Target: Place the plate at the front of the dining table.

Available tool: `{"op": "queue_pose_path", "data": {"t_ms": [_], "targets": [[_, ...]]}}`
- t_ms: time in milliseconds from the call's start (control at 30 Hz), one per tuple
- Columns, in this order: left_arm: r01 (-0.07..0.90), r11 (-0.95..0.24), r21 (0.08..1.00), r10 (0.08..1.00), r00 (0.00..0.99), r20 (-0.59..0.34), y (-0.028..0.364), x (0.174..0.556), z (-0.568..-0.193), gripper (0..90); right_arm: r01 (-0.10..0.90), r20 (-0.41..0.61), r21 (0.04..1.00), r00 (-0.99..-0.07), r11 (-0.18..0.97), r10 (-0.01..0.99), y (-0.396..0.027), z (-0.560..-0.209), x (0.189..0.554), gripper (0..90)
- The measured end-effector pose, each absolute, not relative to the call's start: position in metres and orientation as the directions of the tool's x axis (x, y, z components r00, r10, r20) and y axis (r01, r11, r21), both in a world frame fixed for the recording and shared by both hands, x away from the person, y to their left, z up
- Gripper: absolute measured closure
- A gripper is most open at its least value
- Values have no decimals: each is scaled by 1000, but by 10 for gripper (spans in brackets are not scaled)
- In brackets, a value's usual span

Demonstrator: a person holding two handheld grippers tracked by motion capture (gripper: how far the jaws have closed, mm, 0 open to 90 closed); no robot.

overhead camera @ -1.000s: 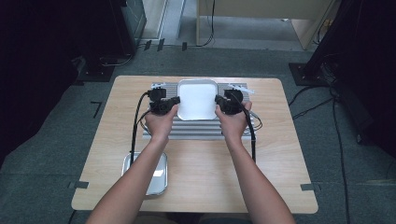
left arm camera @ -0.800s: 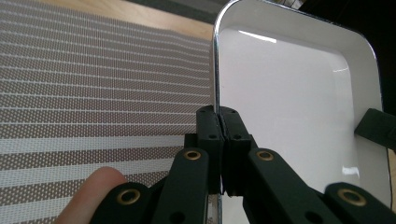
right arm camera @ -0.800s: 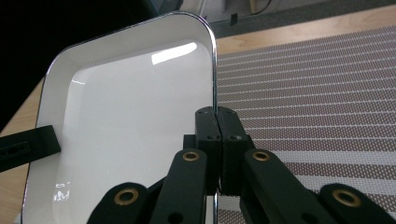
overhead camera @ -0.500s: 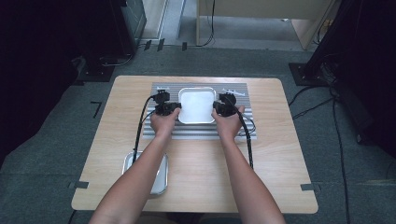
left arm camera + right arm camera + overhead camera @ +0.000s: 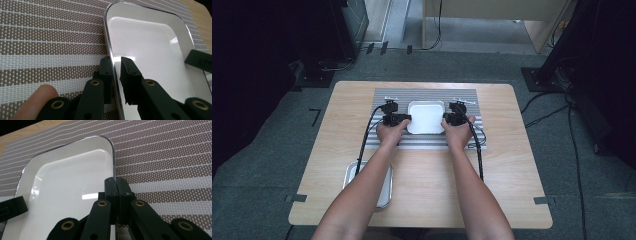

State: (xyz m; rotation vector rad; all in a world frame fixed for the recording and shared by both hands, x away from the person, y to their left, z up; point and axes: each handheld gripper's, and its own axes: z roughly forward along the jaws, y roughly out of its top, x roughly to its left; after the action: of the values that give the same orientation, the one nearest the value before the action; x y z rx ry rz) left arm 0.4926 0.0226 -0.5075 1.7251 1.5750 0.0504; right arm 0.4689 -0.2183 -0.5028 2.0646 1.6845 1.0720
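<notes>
**Two grippers at opposite edges of a white tray**

From the high view, we see a person's forearms reaching in over a wooden table [image 5: 512,165]. The left gripper [image 5: 404,119] and right gripper [image 5: 446,120] sit at opposite sides of a white tray [image 5: 426,116], which rests between them on a striped mat [image 5: 427,95]. A metal tray [image 5: 382,192] lies behind the left gripper, beside the forearm.

In the left gripper view, the jaws straddle the tray's rim, one outside, one inside, with a slim gap showing, so the left gripper looks loosened rather than clamped. A fingertip [image 5: 37,97] shows beside them.

In the right gripper view, the jaws are pinched tight on the rim, gripping the white tray.

We judge the risk to be lopsided holding: if we lift now, the loose left side could slip and tip the tray.
</notes>
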Motion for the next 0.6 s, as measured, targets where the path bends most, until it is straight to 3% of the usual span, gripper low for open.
{"op": "queue_pose_path", "data": {"t_ms": [333,367,467,600], "targets": [[812,36,582,864,268,-427,29,485,-501,741,706,404,625,75,-334,912,-219,-510,476,888],[808,47,587,864,261,-430,30,485,-500,730,704,412,626,67,-335,909,-221,-511,475,814],[798,62,599,868,254,-428,34,482,-499,716,702,434,633,26,-326,900,-229,-507,473,755],[804,34,594,869,270,-416,32,476,-500,716,686,458,644,8,-338,889,-238,-500,467,739]]}}
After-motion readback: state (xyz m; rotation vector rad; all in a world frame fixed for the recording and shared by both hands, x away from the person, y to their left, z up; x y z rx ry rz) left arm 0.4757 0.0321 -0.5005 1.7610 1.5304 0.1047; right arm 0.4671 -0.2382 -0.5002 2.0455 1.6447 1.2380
